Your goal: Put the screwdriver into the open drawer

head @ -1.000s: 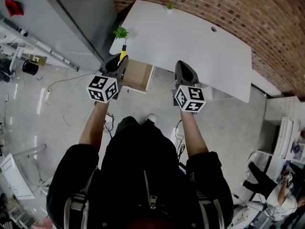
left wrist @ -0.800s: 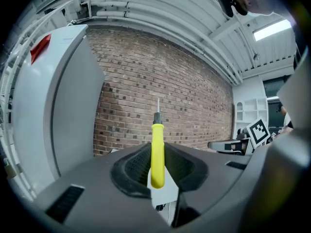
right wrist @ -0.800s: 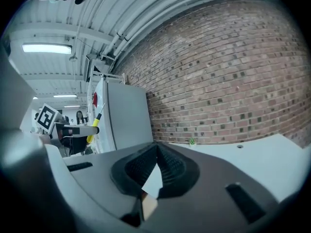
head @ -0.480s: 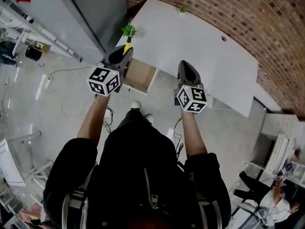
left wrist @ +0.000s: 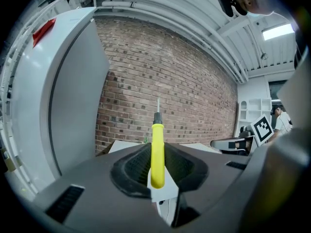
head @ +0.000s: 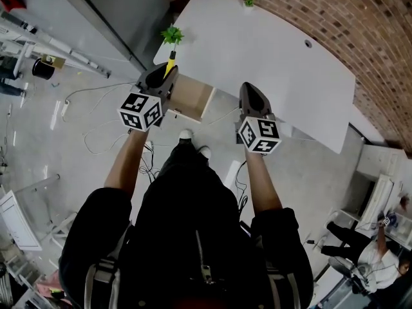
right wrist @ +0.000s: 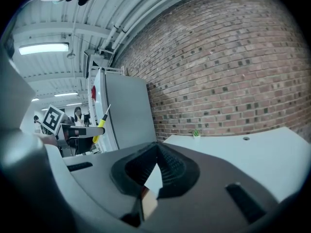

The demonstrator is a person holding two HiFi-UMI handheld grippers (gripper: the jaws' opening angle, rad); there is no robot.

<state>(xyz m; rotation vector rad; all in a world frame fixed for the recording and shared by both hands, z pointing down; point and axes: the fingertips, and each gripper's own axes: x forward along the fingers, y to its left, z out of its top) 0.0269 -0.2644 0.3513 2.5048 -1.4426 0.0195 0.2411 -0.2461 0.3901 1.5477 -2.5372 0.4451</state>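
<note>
A screwdriver [head: 170, 63] with a yellow handle [left wrist: 157, 152] and a thin metal shaft pointing up stands upright in my left gripper [left wrist: 156, 176], which is shut on the handle. In the head view the left gripper [head: 159, 81] hovers at the left edge of the open wooden drawer [head: 191, 98] under the white desk [head: 277, 56]. My right gripper [head: 251, 97] is to the right of the drawer, over the desk's front edge. Its jaws [right wrist: 154, 155] are shut with nothing between them. The screwdriver [right wrist: 101, 120] also shows far left in the right gripper view.
A small green plant [head: 171, 36] stands on the desk's left corner and a smaller one [head: 248, 2] at the back by the brick wall. A tall grey cabinet [head: 116, 11] stands left of the desk. Cables [head: 96, 127] lie on the floor.
The view has shifted a little as the head moved. Both grippers hold nearly the same places, and the left one stays shut on the screwdriver beside the drawer.
</note>
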